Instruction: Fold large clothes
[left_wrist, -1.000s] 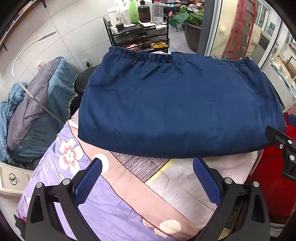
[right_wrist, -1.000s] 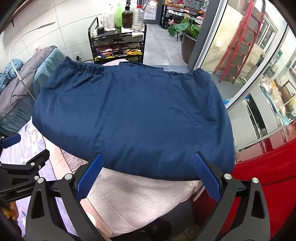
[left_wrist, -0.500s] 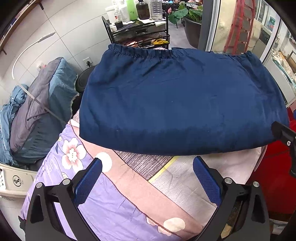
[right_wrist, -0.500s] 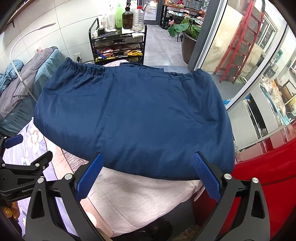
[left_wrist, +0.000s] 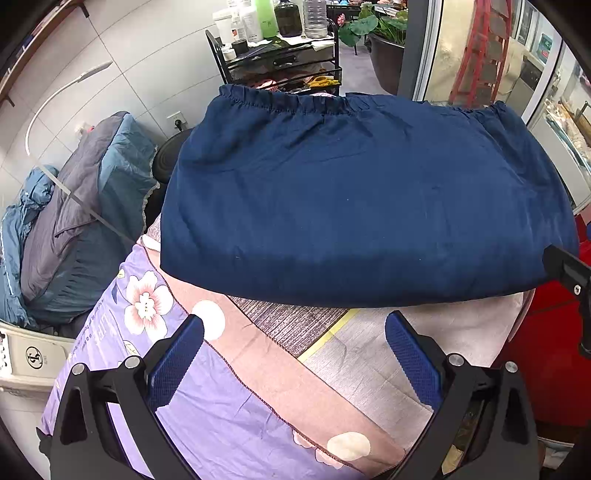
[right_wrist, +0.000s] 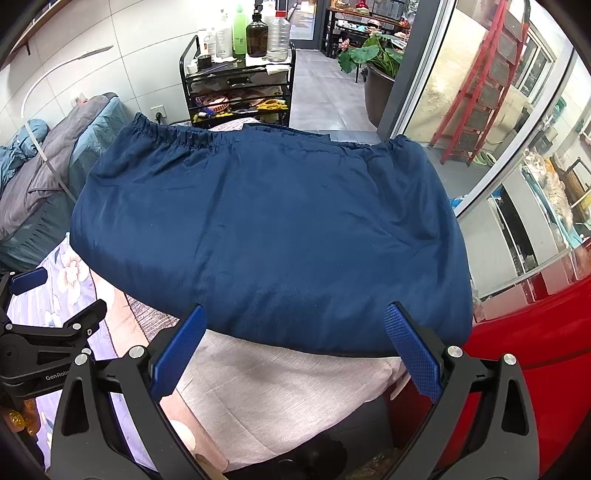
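Across mid-frame, just above both jaws, lies the folded navy garment on the cloth-covered worktop. Left gripper and right gripper stand wide, empty. Its far elastic edge curves out of sight.

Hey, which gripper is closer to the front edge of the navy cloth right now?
Right. The right gripper has its fingertips at the navy cloth's front edge, open around nothing. The left gripper sits back from it over the floral sheet, also open.
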